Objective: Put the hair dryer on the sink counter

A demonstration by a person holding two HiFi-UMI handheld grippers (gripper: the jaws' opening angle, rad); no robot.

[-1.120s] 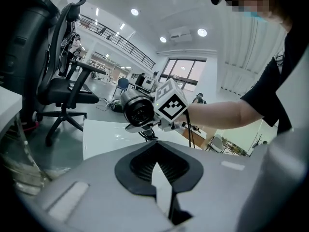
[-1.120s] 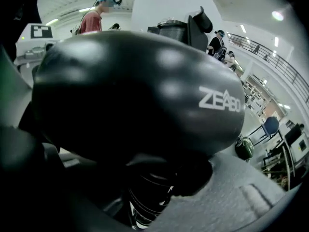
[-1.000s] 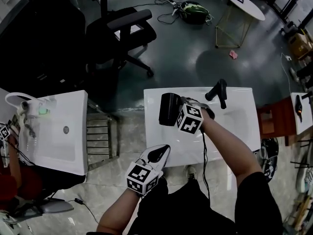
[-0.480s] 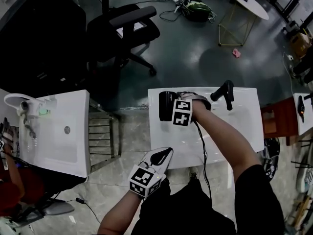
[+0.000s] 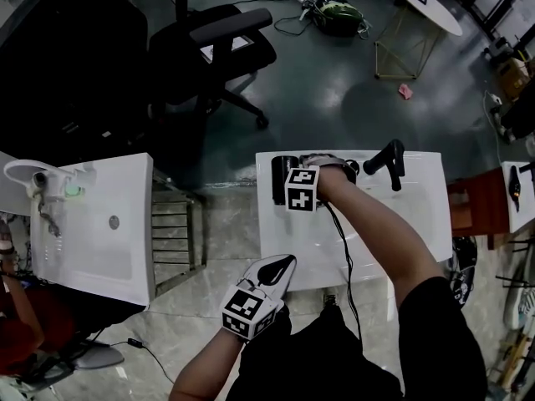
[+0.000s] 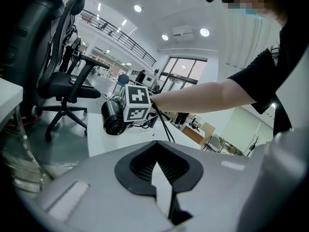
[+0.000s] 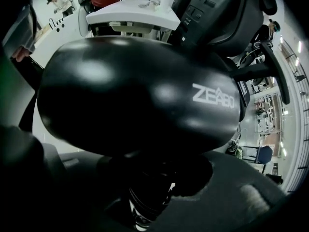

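Note:
The black hair dryer (image 5: pixel 282 180) is at the back left of the white sink counter (image 5: pixel 401 215), its barrel pointing toward the left edge; I cannot tell whether it rests on the counter. My right gripper (image 5: pixel 311 170) is shut on its handle, and the marker cube sits just in front. In the right gripper view the dryer's body (image 7: pixel 140 93) fills the frame above the jaws (image 7: pixel 149 187). Its cord (image 5: pixel 347 249) trails down along my right arm. My left gripper (image 5: pixel 280 264) hovers at the counter's front edge, shut and empty. In the left gripper view the dryer (image 6: pixel 113 119) shows beyond the left gripper (image 6: pixel 157 166).
A black faucet (image 5: pixel 386 159) stands at the counter's back, right of the dryer. A second white sink (image 5: pixel 92 224) is at the left, with a metal rack (image 5: pixel 171 228) between the two. A black office chair (image 5: pixel 209 48) and a round side table (image 5: pixel 426 7) stand behind.
My right gripper has carried the hair dryer a little left and toward the counter's back edge. The left gripper has barely moved.

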